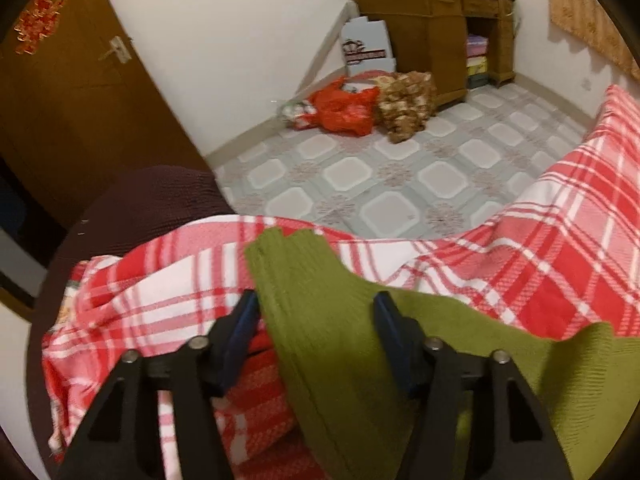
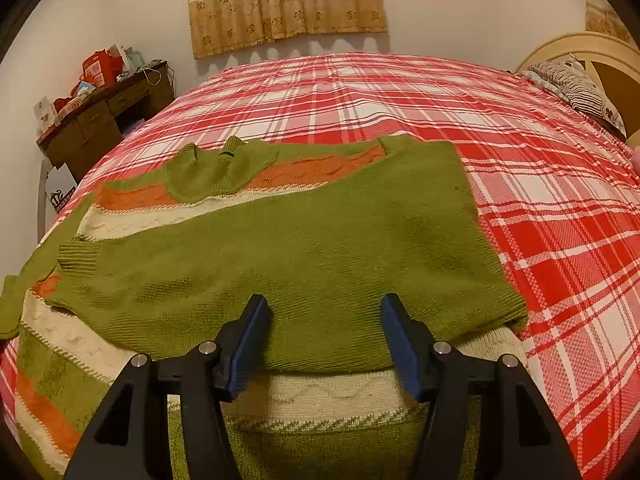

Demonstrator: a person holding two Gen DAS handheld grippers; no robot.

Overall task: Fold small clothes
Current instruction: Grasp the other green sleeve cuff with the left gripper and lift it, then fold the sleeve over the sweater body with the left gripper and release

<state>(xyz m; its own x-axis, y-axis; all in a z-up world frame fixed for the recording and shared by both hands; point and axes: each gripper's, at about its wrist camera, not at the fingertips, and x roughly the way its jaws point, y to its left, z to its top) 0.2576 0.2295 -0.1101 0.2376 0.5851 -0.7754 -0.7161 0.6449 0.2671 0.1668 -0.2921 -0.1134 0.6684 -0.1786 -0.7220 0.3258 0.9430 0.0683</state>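
Observation:
A green knit sweater (image 2: 304,240) with orange and cream stripes lies on the red plaid bed cover (image 2: 540,220), its right side and sleeve folded across the body. My right gripper (image 2: 324,312) is open just above the folded part, holding nothing. In the left wrist view the sweater's left sleeve (image 1: 304,280) lies toward the bed's edge, cuff pointing away. My left gripper (image 1: 316,306) is open with its jaws on either side of that sleeve, not closed on it.
The bed's edge (image 1: 360,236) drops to a tiled floor (image 1: 400,168) with red bags (image 1: 344,110) and a wooden desk (image 1: 432,32). A dark chair (image 1: 152,204) stands at the left. A pillow (image 2: 576,88) and headboard (image 2: 580,48) are at the far right.

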